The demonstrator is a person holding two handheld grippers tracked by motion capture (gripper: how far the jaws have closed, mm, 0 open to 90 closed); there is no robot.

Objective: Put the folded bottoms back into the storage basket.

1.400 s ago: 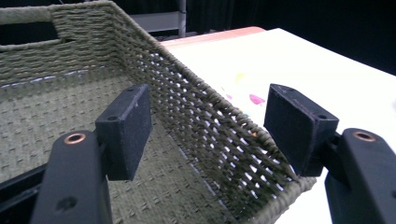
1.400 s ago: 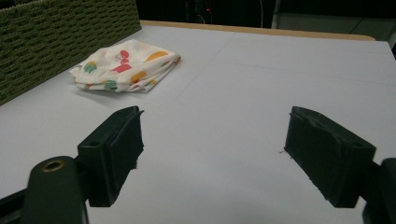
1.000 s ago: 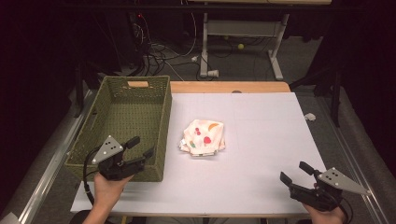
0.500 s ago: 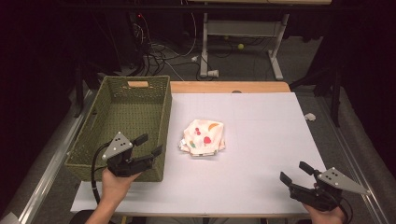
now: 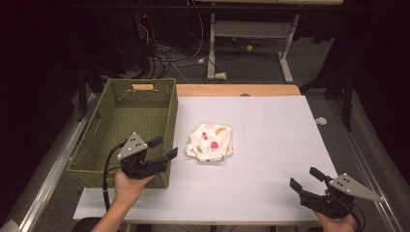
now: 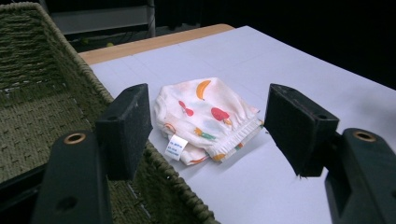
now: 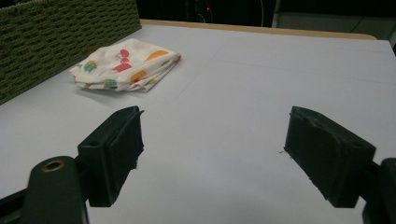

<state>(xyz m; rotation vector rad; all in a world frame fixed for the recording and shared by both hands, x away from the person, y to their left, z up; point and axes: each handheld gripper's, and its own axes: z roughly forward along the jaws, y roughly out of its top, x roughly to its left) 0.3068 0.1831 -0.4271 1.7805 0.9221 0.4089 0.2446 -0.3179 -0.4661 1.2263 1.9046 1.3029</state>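
Since a second ago, the left gripper (image 5: 163, 149) has been carried to the right and a little farther from the near edge, from over the near end of the basket (image 5: 121, 121) to its near right corner; the right gripper (image 5: 307, 180) has been kept where it was. The left gripper's jaws are spread wide with nothing gripped between them, and they are aimed to the right, toward the folded cloth (image 5: 211, 143). In the left gripper view the cloth (image 6: 205, 119) is framed in the gap between the two black jaws, well beyond them and untouched, with a small white label seen at its near edge.

The folded cloth, white with a print of red, orange and green fruit shapes, is laid flat on the white table top (image 5: 270, 145), just to the right of the basket's right wall and apart from it. The green woven basket is set along the table's left side, with a cut-out handle at its far end.

At the near right corner of the table the right gripper is held low, jaws likewise wide apart and empty. In the right gripper view the cloth (image 7: 126, 65) is seen far off to the left, beside the basket wall (image 7: 56, 37).
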